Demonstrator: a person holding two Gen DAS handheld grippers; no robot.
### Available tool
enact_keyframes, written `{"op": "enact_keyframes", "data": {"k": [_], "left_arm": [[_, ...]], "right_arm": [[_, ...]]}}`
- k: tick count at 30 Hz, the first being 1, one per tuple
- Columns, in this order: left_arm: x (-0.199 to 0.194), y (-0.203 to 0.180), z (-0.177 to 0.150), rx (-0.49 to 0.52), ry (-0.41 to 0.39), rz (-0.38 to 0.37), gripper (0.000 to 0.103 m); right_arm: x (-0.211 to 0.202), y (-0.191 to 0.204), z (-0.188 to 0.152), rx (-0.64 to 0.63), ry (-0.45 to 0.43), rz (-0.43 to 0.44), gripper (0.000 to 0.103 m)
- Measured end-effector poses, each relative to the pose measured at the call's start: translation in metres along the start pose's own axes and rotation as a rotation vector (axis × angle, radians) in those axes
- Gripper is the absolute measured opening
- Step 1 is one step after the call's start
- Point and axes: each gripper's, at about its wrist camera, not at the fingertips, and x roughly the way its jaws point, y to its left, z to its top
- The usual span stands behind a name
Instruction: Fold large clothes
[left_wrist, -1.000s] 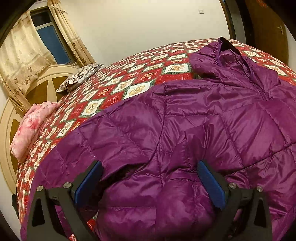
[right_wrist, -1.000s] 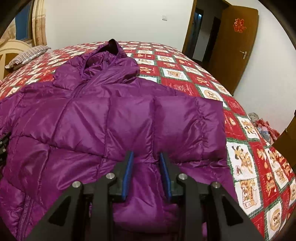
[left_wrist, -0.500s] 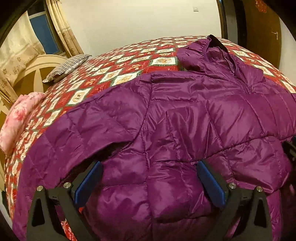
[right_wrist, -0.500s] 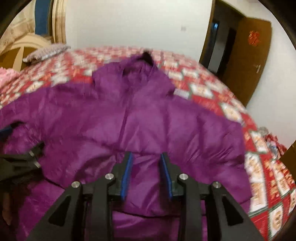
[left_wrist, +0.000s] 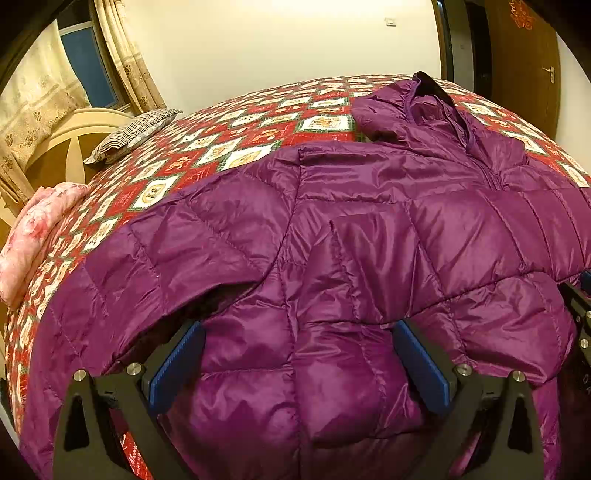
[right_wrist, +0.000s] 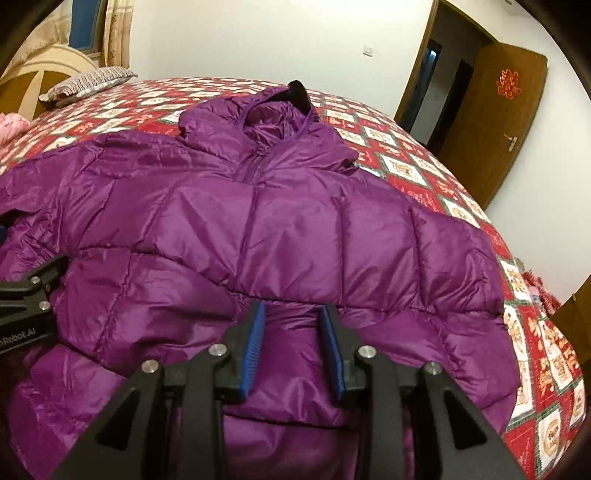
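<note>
A purple hooded down jacket (left_wrist: 369, 229) lies spread front-up on the bed, hood at the far side; it also fills the right wrist view (right_wrist: 280, 229). Its lower part is doubled up towards the chest. My left gripper (left_wrist: 299, 354) is wide open, its blue pads either side of the folded hem without pinching it. My right gripper (right_wrist: 291, 332) is shut on a thick fold of the jacket's lower edge, the pads held apart by the padding. The left gripper also shows at the left edge of the right wrist view (right_wrist: 29, 295).
The bed has a red and white patterned quilt (left_wrist: 221, 147). A striped pillow (left_wrist: 129, 133) and a pink bundle (left_wrist: 33, 236) lie by the cream headboard (left_wrist: 62, 147). A brown door (right_wrist: 491, 122) stands open at the right, with bed edge below it.
The right gripper has carried the jacket's lower edge up towards the chest and moved closer to the left gripper. The left gripper stayed open and shifted right over the jacket.
</note>
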Motion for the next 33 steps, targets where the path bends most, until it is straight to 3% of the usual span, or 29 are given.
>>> {"op": "enact_keyframes", "data": {"k": [8, 11, 12, 14, 17, 21, 24, 28, 31, 32, 33], "left_arm": [[-0.005, 0.010, 0.004, 0.001, 0.031, -0.032, 0.102], [-0.038, 0.044, 0.004, -0.018, -0.033, 0.000, 0.102], [-0.052, 0.059, 0.001, -0.025, -0.057, 0.006, 0.102], [-0.081, 0.103, -0.015, -0.028, -0.095, 0.058, 0.102], [-0.107, 0.171, -0.052, -0.060, -0.090, 0.162, 0.102], [-0.119, 0.268, -0.126, -0.170, 0.028, 0.300, 0.102], [-0.122, 0.312, -0.168, -0.256, 0.099, 0.363, 0.102], [-0.112, 0.347, -0.214, -0.425, 0.193, 0.266, 0.102], [-0.108, 0.349, -0.214, -0.488, 0.154, 0.206, 0.101], [-0.107, 0.345, -0.209, -0.489, 0.146, 0.201, 0.078], [-0.106, 0.344, -0.202, -0.499, 0.131, 0.162, 0.042]], "right_arm": [[-0.001, -0.005, 0.002, 0.017, 0.007, 0.025, 0.038], [-0.021, -0.027, 0.001, 0.101, -0.016, 0.106, 0.064], [-0.030, -0.032, -0.001, 0.122, -0.035, 0.118, 0.068], [-0.049, -0.037, -0.008, 0.121, -0.049, 0.132, 0.072], [-0.072, -0.038, -0.021, 0.087, -0.059, 0.159, 0.076], [-0.088, -0.036, -0.037, 0.061, -0.066, 0.186, 0.077], [-0.098, -0.036, -0.044, 0.058, -0.079, 0.194, 0.077], [-0.109, -0.036, -0.048, 0.073, -0.101, 0.205, 0.077], [-0.112, -0.031, -0.050, 0.060, -0.102, 0.201, 0.077], [-0.114, -0.030, -0.051, 0.055, -0.105, 0.202, 0.077], [-0.116, -0.030, -0.052, 0.054, -0.110, 0.201, 0.077]]}}
